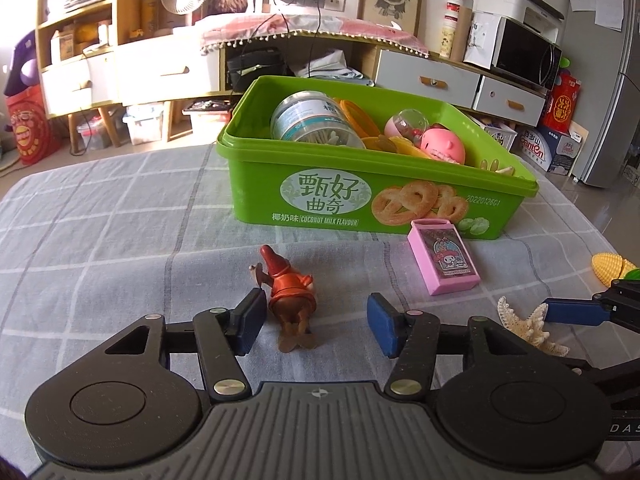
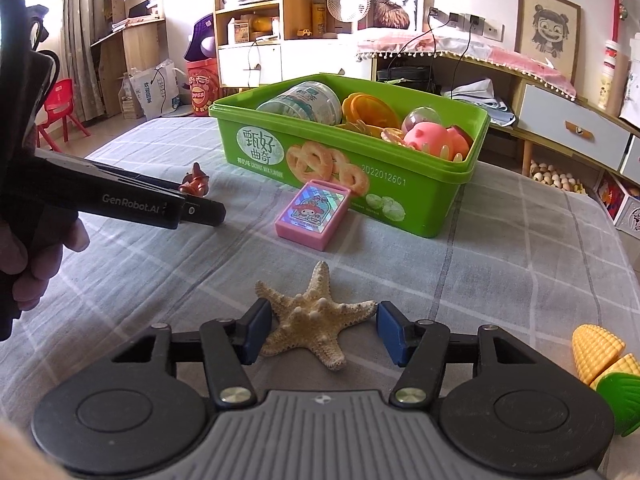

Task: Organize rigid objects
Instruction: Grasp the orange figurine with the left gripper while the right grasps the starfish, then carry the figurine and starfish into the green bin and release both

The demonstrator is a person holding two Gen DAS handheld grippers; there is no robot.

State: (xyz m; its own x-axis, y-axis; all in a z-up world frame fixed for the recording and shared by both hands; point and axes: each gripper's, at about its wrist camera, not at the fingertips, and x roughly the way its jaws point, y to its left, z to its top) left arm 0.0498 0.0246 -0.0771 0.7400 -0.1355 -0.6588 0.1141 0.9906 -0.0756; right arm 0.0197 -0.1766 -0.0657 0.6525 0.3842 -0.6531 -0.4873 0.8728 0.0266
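A green cookie box (image 1: 304, 168) (image 2: 432, 208) stands on the checked cloth and holds a clear jar (image 1: 312, 122), orange lids and a pink pig toy (image 1: 442, 146). My left gripper (image 1: 316, 326) is open around a small red-brown figurine (image 1: 290, 300), which lies between its pads, close to the left one. My right gripper (image 2: 324, 332) is open with a dried starfish (image 2: 316, 320) between its pads; the starfish's arm tips reach both pads. A pink card box (image 1: 442, 258) (image 2: 314, 214) lies in front of the green box.
A toy corn cob (image 2: 600, 354) (image 1: 610, 266) with a green leaf lies at the right edge of the table. The left gripper's body (image 2: 120, 200) reaches in from the left in the right wrist view. Cabinets, shelves and a microwave stand behind the table.
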